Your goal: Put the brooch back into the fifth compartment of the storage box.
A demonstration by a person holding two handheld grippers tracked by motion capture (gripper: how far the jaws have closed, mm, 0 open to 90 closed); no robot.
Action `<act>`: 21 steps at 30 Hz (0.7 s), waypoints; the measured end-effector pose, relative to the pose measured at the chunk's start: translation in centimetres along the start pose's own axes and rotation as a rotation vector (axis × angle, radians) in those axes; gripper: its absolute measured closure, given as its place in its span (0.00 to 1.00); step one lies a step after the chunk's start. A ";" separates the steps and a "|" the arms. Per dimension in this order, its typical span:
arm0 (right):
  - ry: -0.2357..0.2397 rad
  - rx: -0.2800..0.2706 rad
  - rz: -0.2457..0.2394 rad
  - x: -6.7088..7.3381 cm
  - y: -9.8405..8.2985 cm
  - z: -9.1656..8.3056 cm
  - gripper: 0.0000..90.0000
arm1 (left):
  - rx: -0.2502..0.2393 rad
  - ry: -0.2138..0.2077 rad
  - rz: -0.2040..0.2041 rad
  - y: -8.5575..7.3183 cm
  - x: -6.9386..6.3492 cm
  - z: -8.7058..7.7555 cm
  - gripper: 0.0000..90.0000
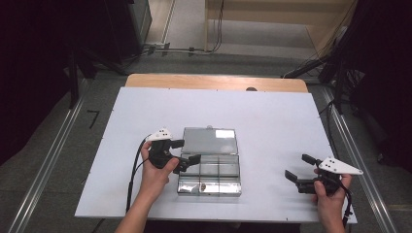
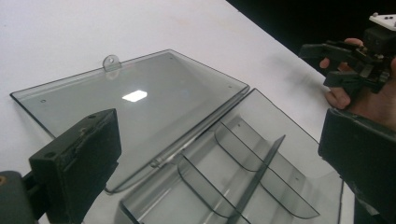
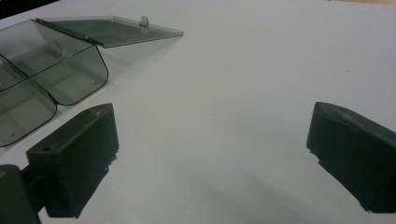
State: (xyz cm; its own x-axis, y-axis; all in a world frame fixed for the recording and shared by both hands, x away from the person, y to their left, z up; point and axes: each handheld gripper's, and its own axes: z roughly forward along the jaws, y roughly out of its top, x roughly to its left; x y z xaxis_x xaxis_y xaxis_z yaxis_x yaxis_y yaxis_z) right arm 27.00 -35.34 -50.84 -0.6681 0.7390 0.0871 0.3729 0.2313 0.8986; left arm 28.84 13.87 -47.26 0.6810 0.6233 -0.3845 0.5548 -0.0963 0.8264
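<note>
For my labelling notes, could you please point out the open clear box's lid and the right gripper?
lid [image 2: 140,100], left gripper view, on its flat panel.
right gripper [image 1: 297,167], high view, midway between its fingertips.

A clear, grey-tinted plastic box lies open on the white table, near its front edge and a little left of the middle. Its lid is folded right back and lies flat on the table beyond the tray, joined to it along the hinge, with a small hanging tab on its far edge. Thin clear dividers split the tray into compartments.
</note>
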 end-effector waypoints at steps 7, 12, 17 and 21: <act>0.003 0.002 -0.001 0.0 0.0 0.0 0.01 | -0.005 -0.004 -0.023 0.4 1.2 0.7 0.00; 0.006 0.004 0.001 0.0 0.0 0.0 0.01 | -0.005 0.007 -0.038 0.7 2.2 1.1 0.00; 0.007 0.003 -0.003 0.0 0.0 0.1 0.01 | -0.018 0.009 -0.071 0.8 3.5 1.5 0.00; 0.009 0.005 0.002 0.0 0.0 0.1 0.01 | -0.020 0.016 -0.094 0.6 4.5 1.9 0.00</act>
State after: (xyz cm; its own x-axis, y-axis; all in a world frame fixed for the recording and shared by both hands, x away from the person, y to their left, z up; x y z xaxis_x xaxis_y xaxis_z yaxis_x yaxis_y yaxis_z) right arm 27.08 -35.27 -50.85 -0.6729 0.7339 0.0928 0.3777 0.2331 0.8961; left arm 33.11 15.12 -49.27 0.6181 0.6415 -0.4545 0.6064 -0.0211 0.7949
